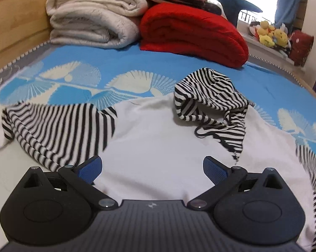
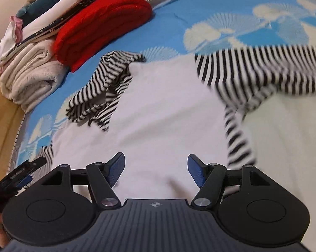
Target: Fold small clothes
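A small white garment [image 1: 153, 130] with black-and-white striped sleeves and a striped hood lies spread on the blue patterned bedspread [image 1: 126, 63]. In the left wrist view one sleeve [image 1: 53, 130] lies to the left, the crumpled hood [image 1: 210, 96] sits at upper right, and the other sleeve [image 1: 313, 168] runs off the right edge. My left gripper [image 1: 151, 163] hangs open over the white body with nothing between its pads. In the right wrist view my right gripper [image 2: 155, 159] is also open over the white body [image 2: 168, 109], between the hood [image 2: 101, 88] and a blurred sleeve [image 2: 262, 73].
A folded cream blanket [image 1: 95, 14] and a folded red blanket [image 1: 191, 33] are stacked at the far end of the bed, with more folded items on top. Plush toys [image 1: 269, 33] sit on a ledge at far right. A wooden bed frame [image 1: 11, 21] borders the left.
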`<state>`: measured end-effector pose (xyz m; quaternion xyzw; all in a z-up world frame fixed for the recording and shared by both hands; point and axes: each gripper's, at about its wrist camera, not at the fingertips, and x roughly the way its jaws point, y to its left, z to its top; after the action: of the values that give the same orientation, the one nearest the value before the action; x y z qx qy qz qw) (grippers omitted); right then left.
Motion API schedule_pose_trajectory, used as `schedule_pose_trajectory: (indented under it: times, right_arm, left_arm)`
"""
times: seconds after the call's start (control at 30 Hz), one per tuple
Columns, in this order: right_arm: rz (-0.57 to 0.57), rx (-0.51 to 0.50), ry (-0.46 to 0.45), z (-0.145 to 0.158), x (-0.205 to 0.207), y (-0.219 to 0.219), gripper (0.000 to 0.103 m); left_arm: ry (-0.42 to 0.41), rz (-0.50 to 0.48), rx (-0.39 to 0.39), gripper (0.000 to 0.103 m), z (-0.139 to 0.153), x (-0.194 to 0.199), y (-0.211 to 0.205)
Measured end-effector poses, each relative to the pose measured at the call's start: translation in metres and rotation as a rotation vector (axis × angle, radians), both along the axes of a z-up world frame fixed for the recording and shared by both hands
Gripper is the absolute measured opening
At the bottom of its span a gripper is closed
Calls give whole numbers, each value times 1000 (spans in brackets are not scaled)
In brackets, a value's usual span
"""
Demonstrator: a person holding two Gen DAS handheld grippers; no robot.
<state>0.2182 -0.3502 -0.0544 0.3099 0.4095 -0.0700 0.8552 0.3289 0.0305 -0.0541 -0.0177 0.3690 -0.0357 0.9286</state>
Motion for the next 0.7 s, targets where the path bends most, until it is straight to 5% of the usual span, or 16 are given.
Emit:
schedule_pose_trajectory:
  times: [0.1, 0.2, 0.3, 0.57, 0.7]
  right_arm:
    - [0, -57, 22, -21, -5, 29, 68]
    - [55, -215, 12, -39, -2, 54, 68]
    - [193, -331, 10, -56, 8, 64, 68]
    - [235, -300, -14, -62, -9, 59, 68]
    - [210, -365, -54, -49, -28, 61, 68]
  left_arm:
    - [17, 11, 39, 103, -4, -1, 3]
    - [79, 29, 49, 103, -16, -1, 16]
    - [164, 13, 74, 103, -32, -4, 30]
    - [120, -5, 126, 103, -35, -48, 69]
    - [117, -69, 158, 103, -20, -89, 71]
